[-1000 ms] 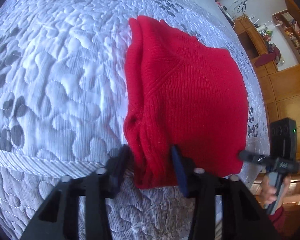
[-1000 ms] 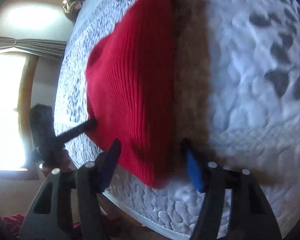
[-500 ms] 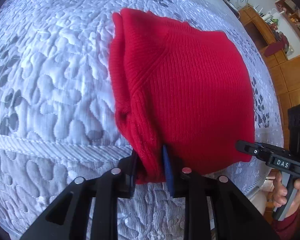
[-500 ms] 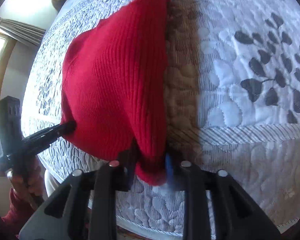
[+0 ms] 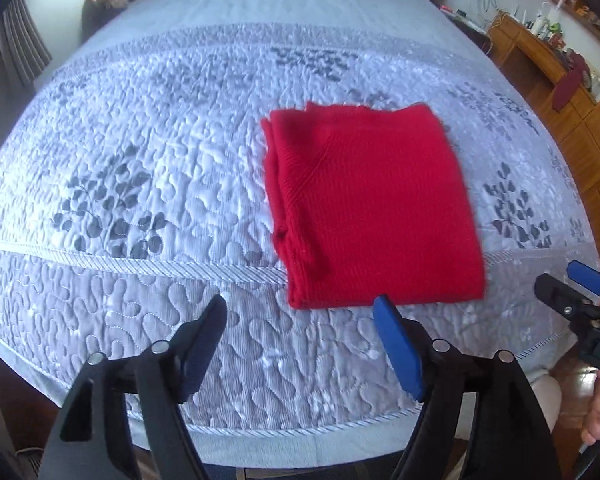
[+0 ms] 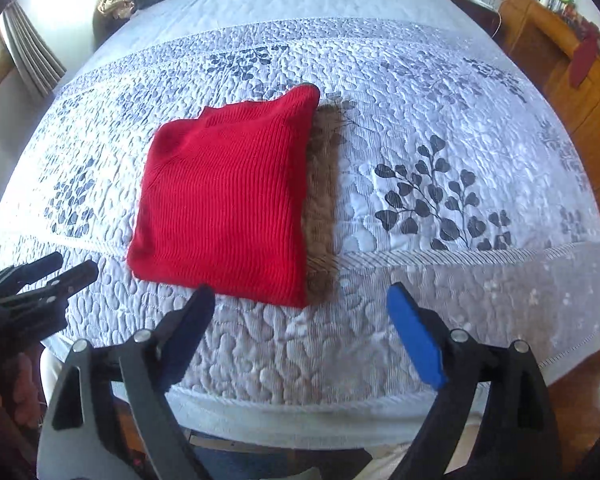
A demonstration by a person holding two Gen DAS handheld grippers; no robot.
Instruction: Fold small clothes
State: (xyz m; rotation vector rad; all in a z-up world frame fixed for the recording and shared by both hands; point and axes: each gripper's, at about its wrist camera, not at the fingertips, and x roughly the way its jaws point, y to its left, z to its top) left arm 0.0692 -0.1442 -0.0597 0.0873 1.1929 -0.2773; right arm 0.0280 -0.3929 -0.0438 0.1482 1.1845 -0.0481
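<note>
The red knit garment (image 5: 374,216) lies folded into a flat square near the front edge of the quilted bedspread (image 5: 140,184), while the left gripper (image 5: 300,320) and right gripper (image 6: 302,314) hover wide open and empty just short of it, apparently because folding looks complete

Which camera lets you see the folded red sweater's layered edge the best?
The left wrist view. There the red sweater shows its stacked layers along the left side and a diagonal seam, lying flat on the quilt. The right wrist view shows the same sweater mostly as a plain ribbed top, with its shadow on the right and the layers hardly visible.
</note>
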